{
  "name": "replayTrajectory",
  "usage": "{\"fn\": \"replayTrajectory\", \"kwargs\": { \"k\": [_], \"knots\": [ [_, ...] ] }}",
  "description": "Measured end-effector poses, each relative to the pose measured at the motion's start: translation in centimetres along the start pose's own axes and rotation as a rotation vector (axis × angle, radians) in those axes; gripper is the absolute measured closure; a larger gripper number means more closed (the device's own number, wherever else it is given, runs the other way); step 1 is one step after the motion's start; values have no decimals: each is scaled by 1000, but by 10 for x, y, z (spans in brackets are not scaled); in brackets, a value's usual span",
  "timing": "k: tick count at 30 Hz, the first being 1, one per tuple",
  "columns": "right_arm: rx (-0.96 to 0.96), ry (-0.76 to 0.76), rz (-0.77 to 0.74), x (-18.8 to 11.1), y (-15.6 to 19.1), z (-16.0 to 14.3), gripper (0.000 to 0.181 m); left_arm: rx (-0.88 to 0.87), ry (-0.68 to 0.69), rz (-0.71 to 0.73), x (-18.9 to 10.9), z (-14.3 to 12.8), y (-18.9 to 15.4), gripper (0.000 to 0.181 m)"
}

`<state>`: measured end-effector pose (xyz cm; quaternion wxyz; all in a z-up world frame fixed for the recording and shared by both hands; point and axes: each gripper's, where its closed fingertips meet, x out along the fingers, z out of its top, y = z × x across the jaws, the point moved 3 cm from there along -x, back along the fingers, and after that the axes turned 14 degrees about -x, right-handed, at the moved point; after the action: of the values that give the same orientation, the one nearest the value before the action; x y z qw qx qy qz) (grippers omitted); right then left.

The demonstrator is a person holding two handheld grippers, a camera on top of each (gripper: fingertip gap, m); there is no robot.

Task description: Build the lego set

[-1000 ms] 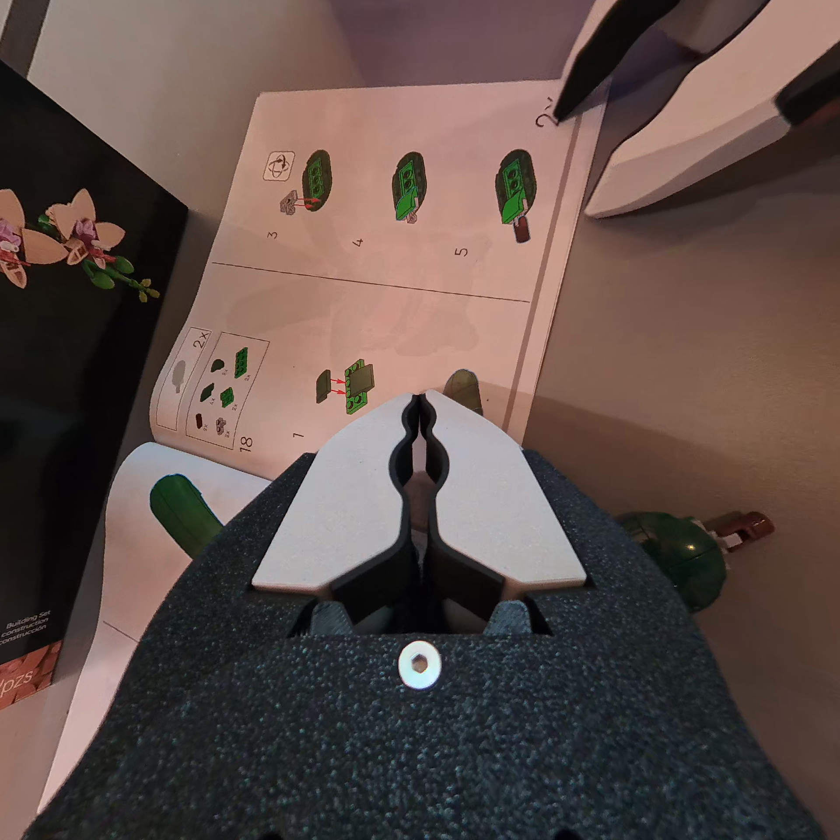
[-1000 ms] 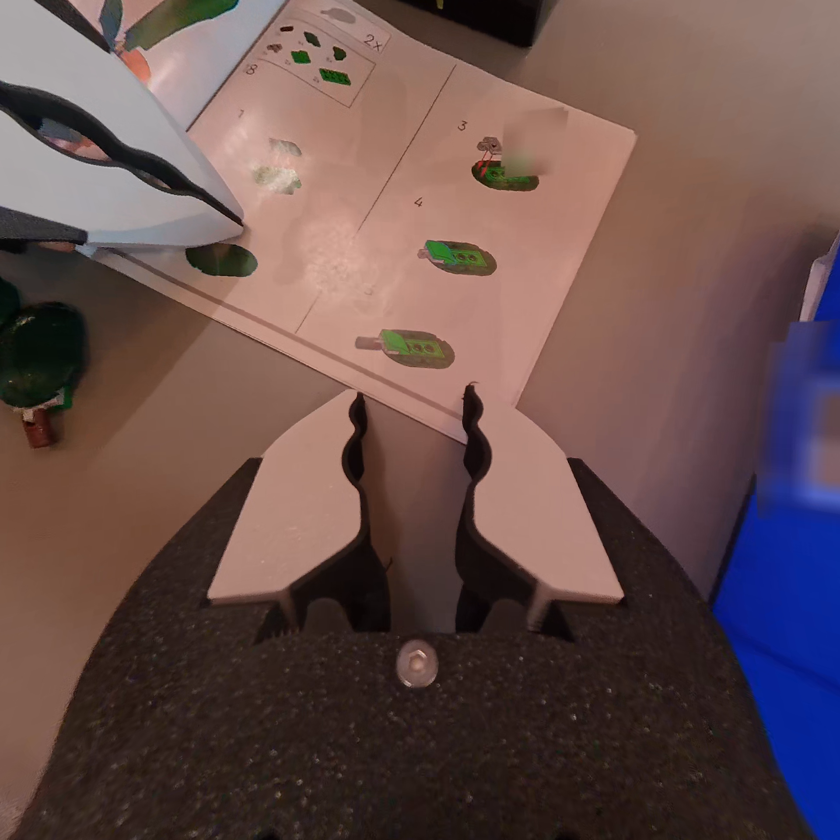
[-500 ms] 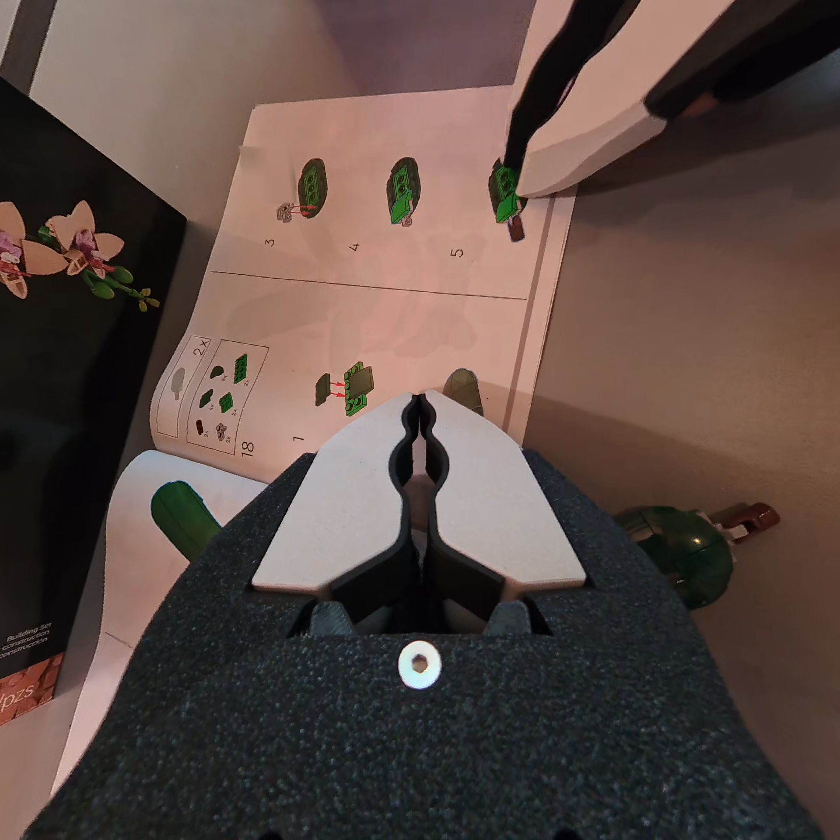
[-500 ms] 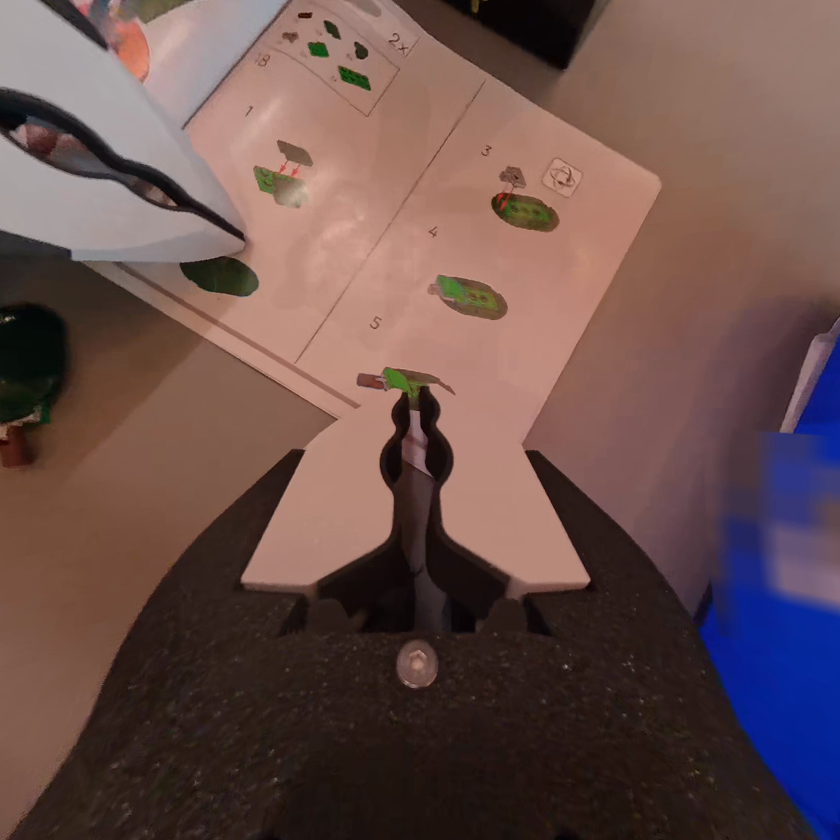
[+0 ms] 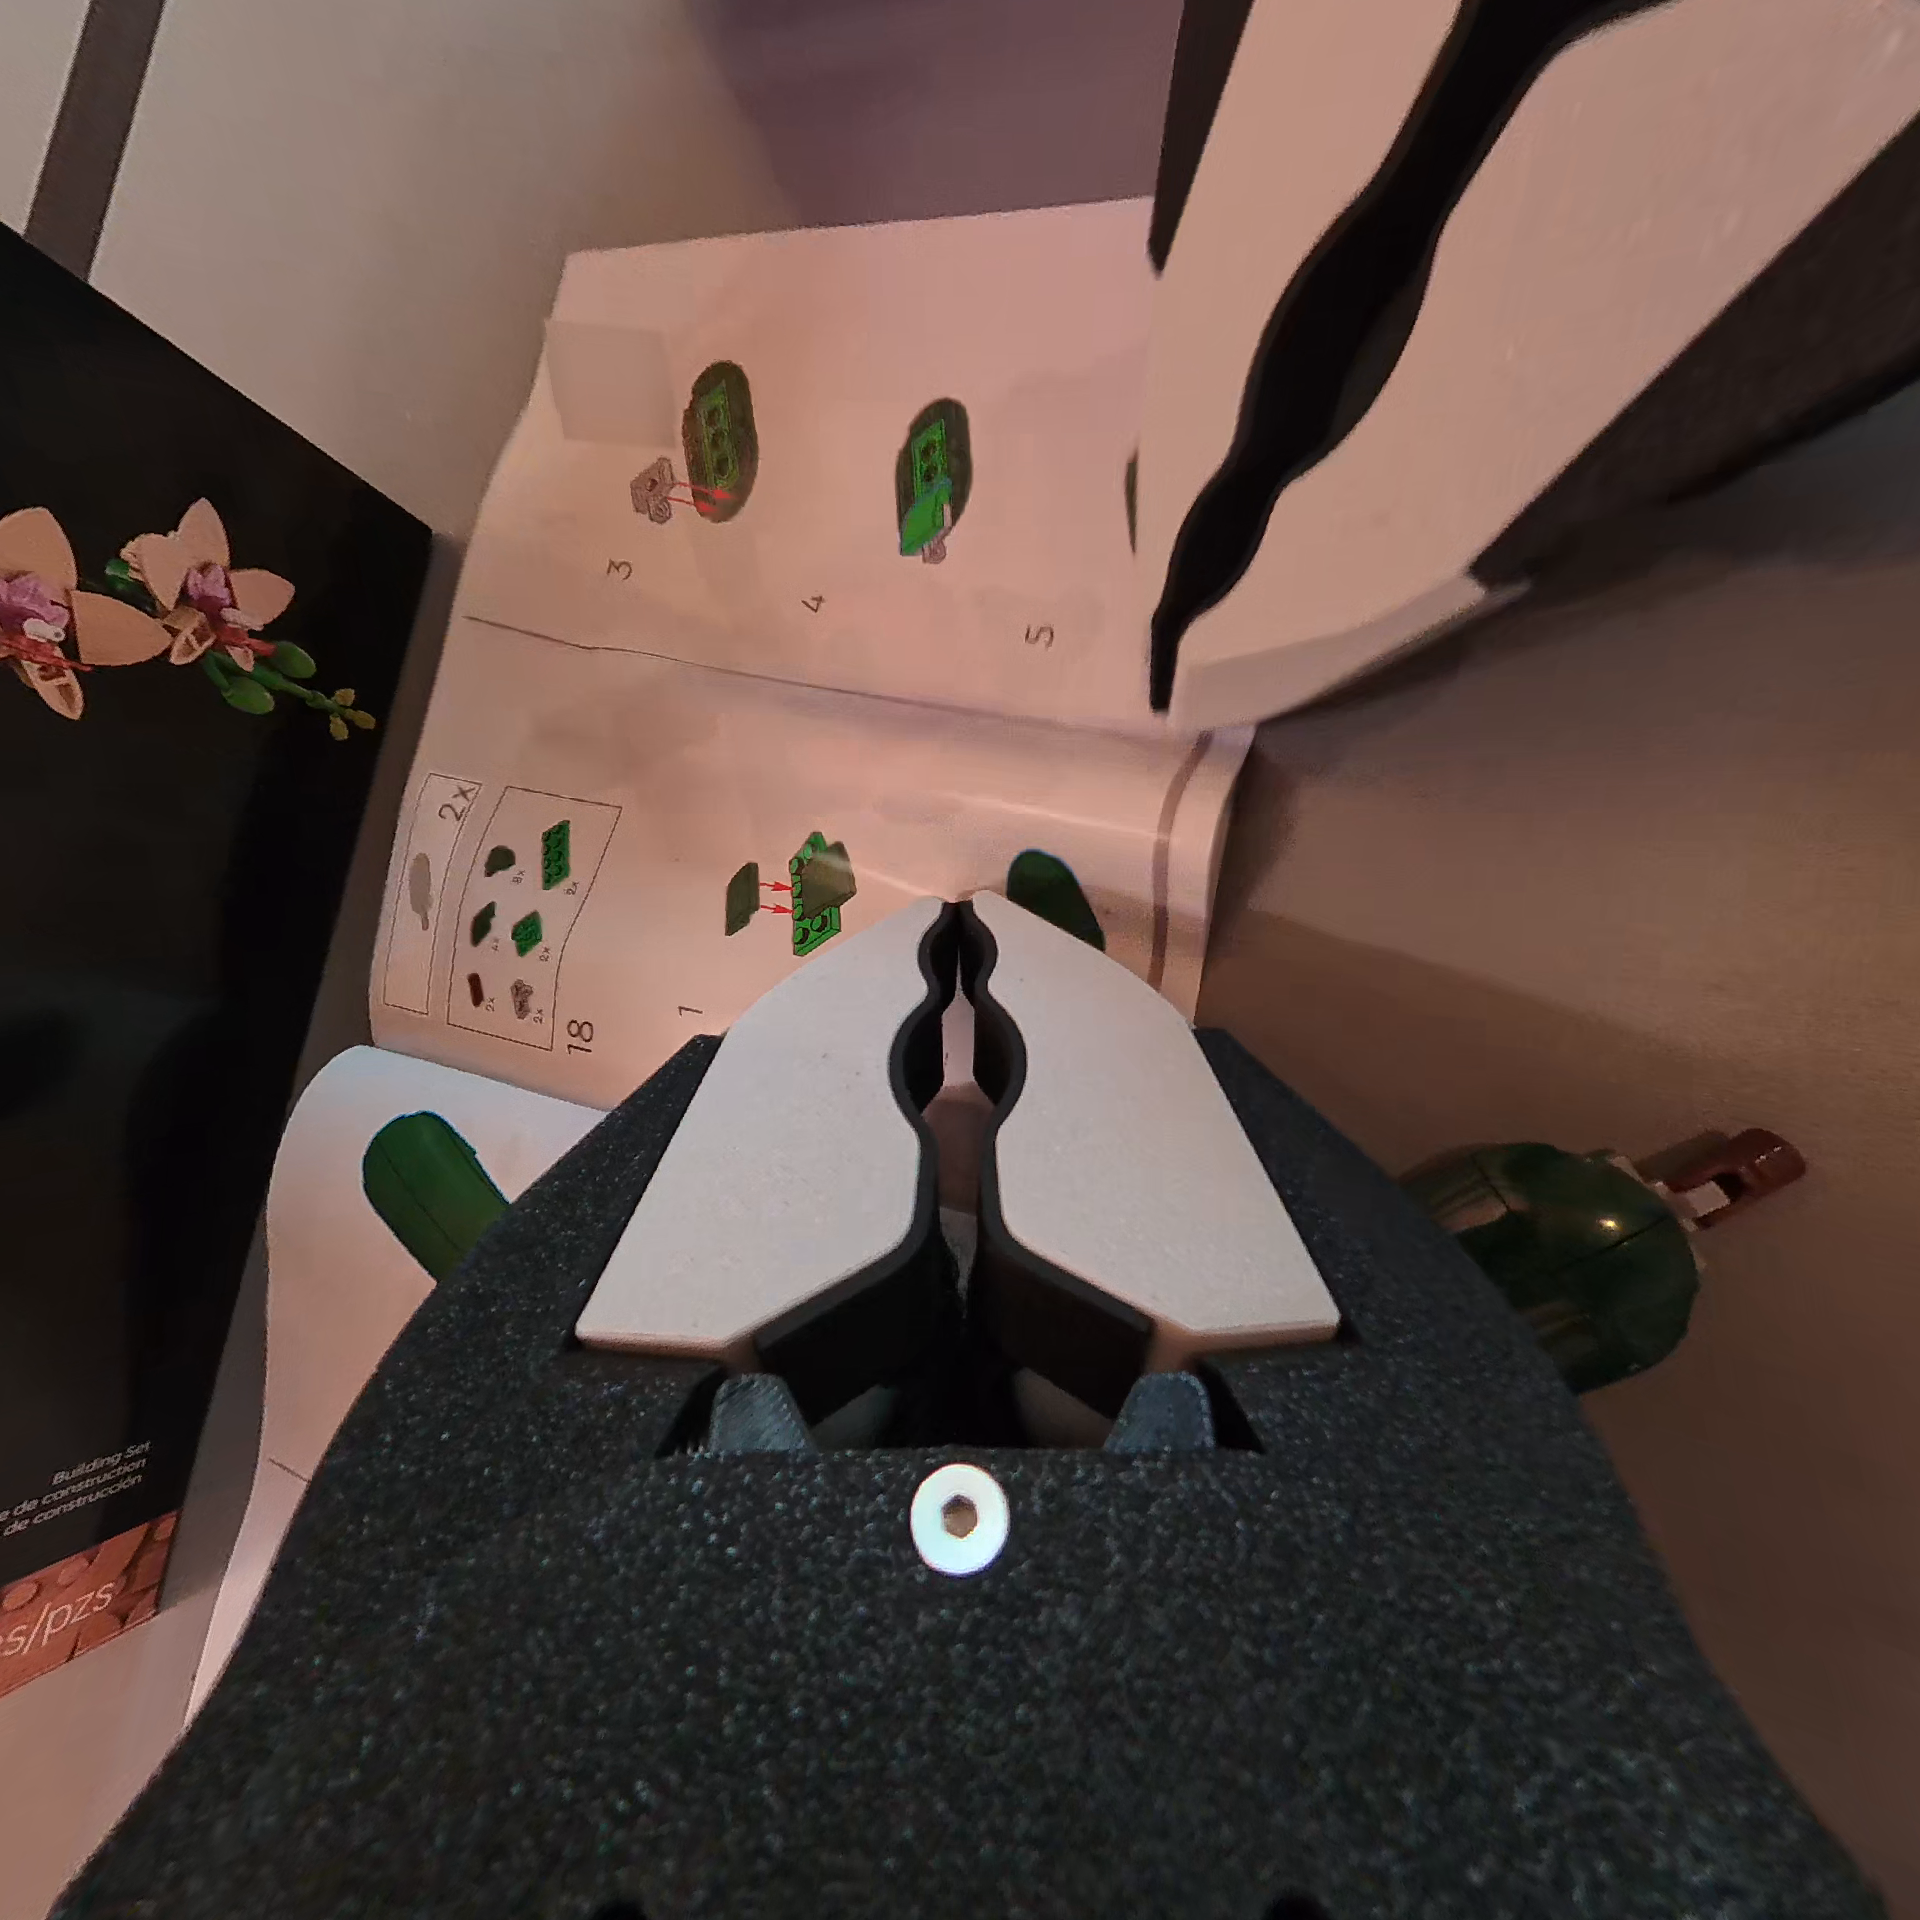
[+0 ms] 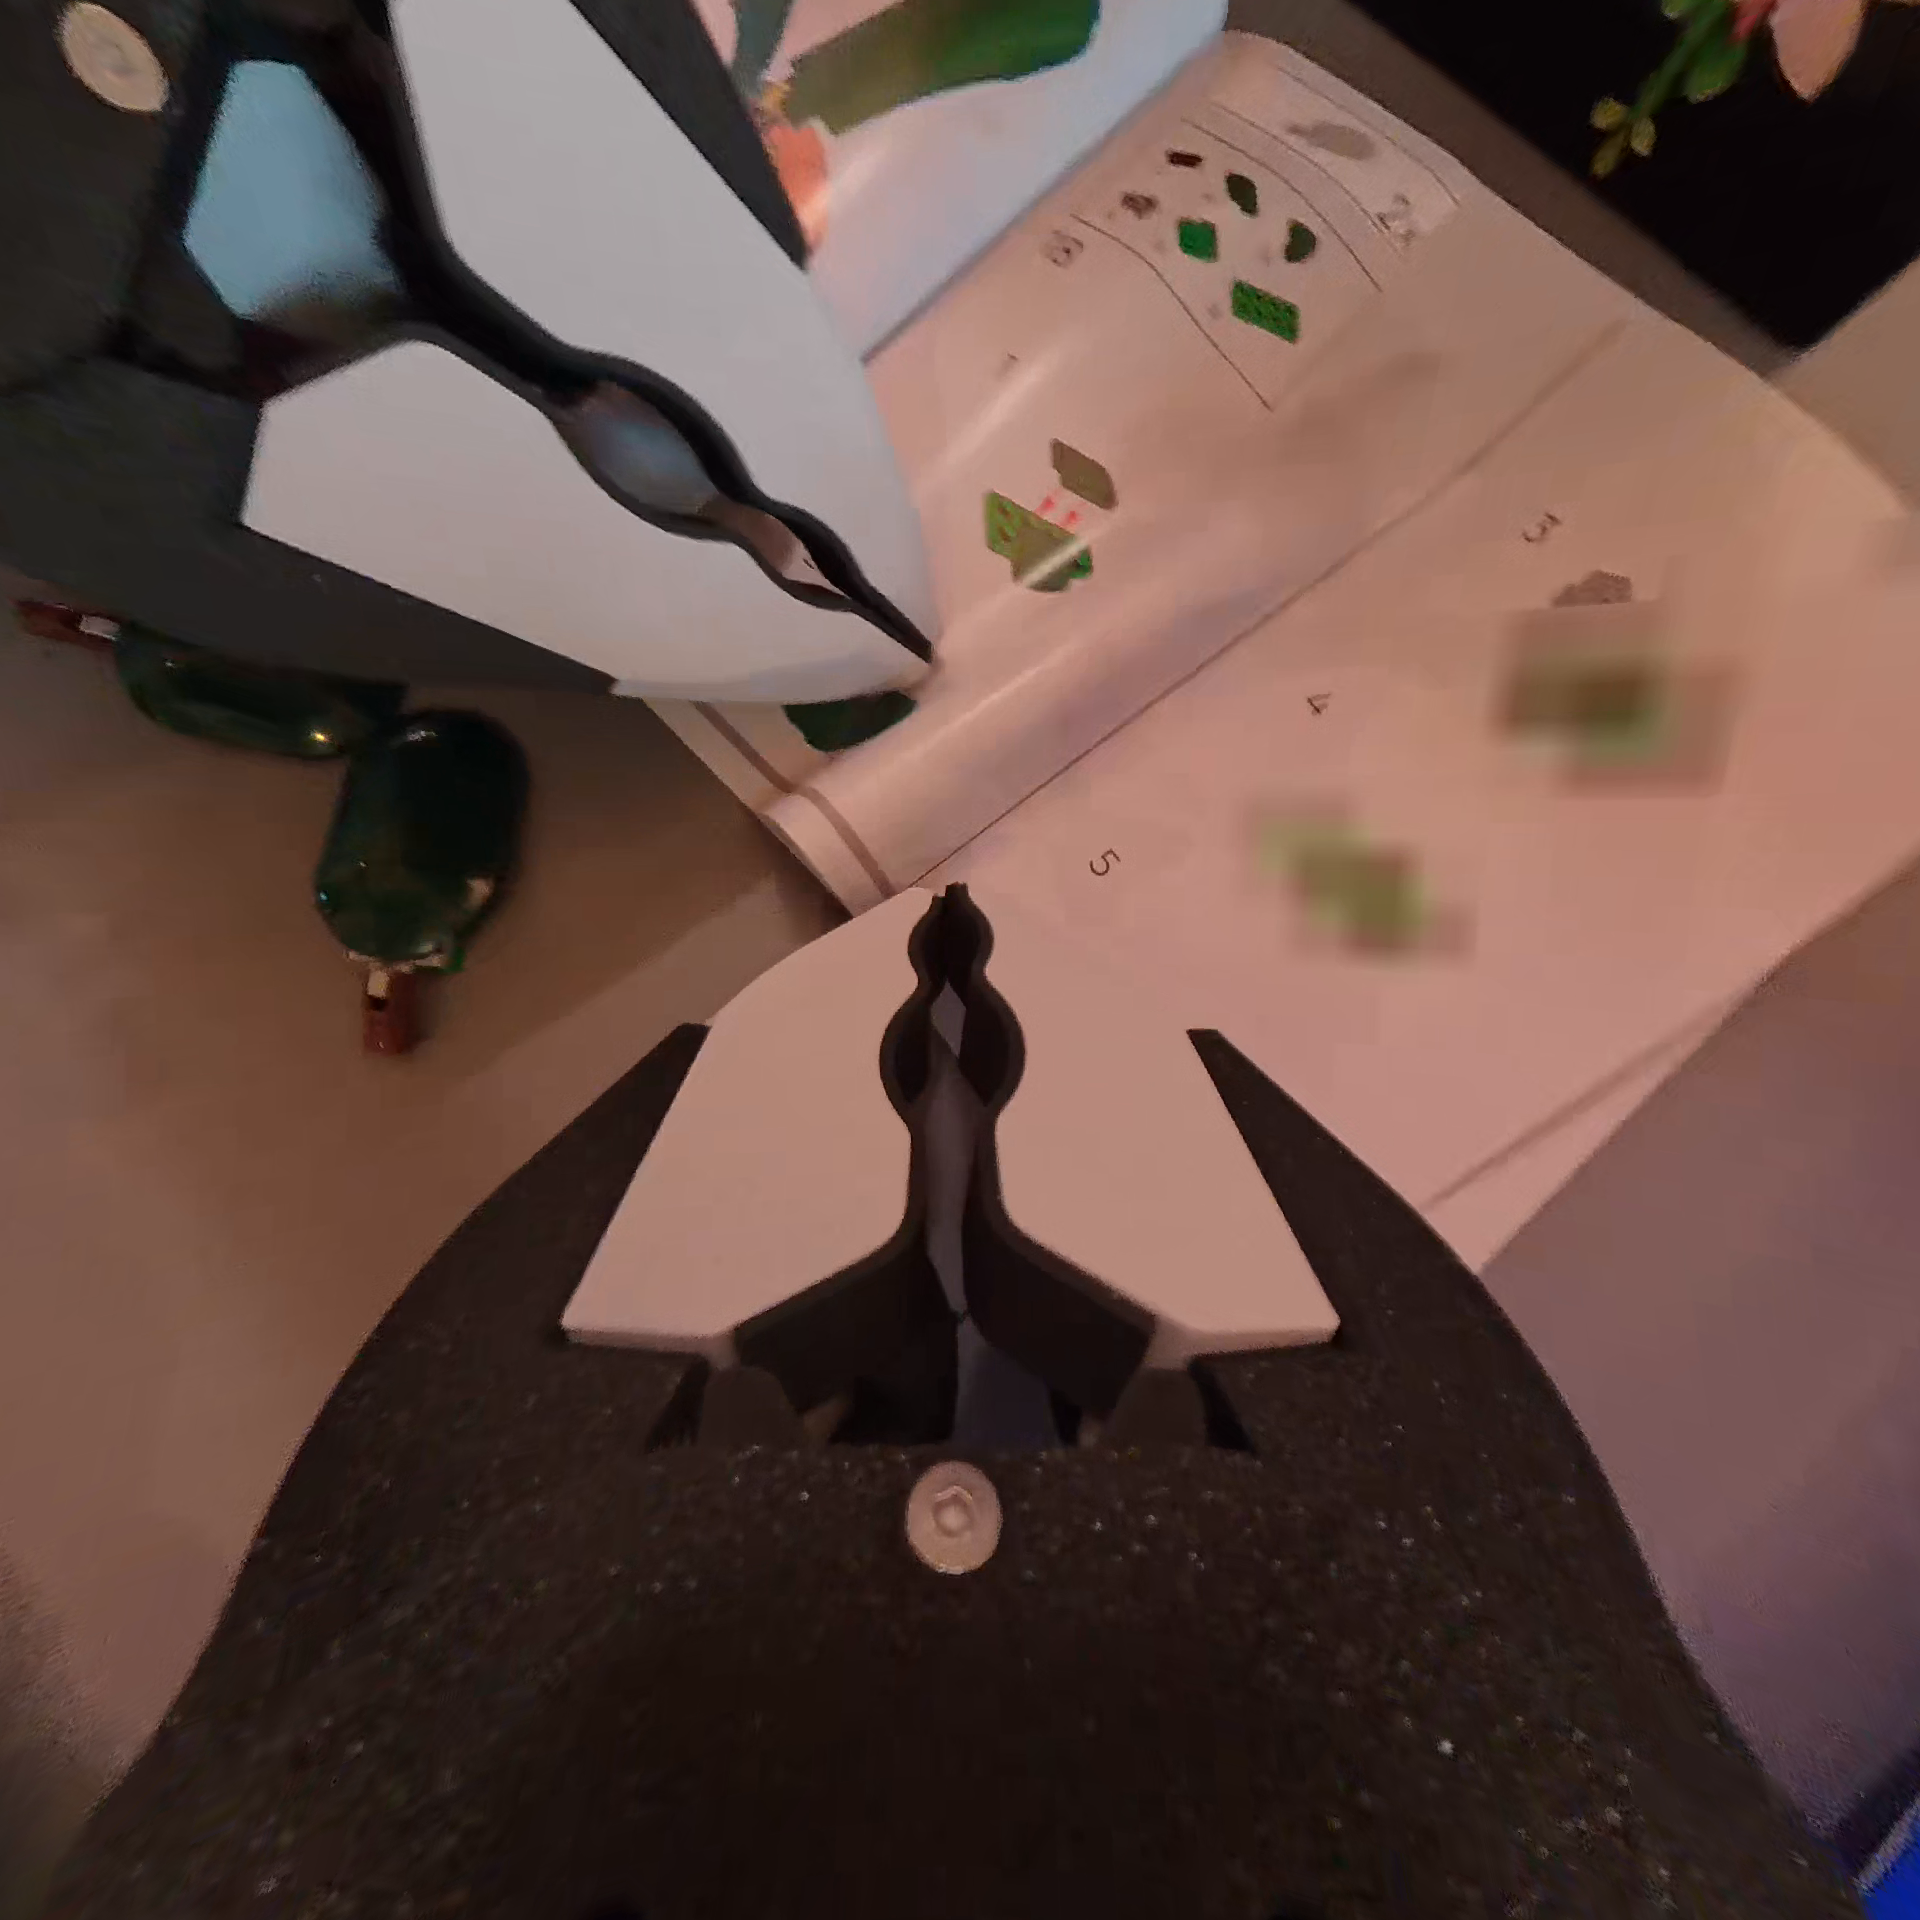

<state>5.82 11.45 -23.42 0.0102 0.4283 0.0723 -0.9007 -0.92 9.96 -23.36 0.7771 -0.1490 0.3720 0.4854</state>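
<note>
The open instruction booklet (image 5: 831, 727) lies on the grey table, and it also shows in the right wrist view (image 6: 1299, 540). My left gripper (image 5: 958, 906) is shut, its tips over the booklet's near page by the printed edge. It holds nothing that I can see. My right gripper (image 6: 954, 896) is shut on the edge of the booklet's page, with paper showing between the jaws, and the page bows upward. It also shows in the left wrist view (image 5: 1164, 686) at the upper right. A dark green leaf build (image 5: 1558, 1268) with a brown end piece (image 5: 1725, 1169) lies right of my left gripper.
Two green leaf builds (image 6: 416, 831) (image 6: 239, 696) lie on the table left of the booklet. The black set box with the orchid picture (image 5: 156, 831) stands left of the booklet. A blue object (image 6: 1891, 1849) is at the far right edge. My hands' fingertips stand some 5 cm from each other.
My right gripper went from open to shut on the page edge, then moved toward my left gripper, lifting and bending the page. My left gripper has stayed shut in place.
</note>
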Motion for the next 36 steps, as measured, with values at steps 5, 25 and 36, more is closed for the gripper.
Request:
{"fn": "replayTrajectory", "kwargs": {
  "k": [5,25,36],
  "knots": [
    [2,9,10,2,1,3,181,-20,25,-91,-9,2,-4,160],
    [29,-11,56,3,0,3,181,189,-14,-93,-18,7,-21,173],
    [23,-2,61,3,-1,3,181,223,-27,-209,-20,1,-26,167]
  ]
}}
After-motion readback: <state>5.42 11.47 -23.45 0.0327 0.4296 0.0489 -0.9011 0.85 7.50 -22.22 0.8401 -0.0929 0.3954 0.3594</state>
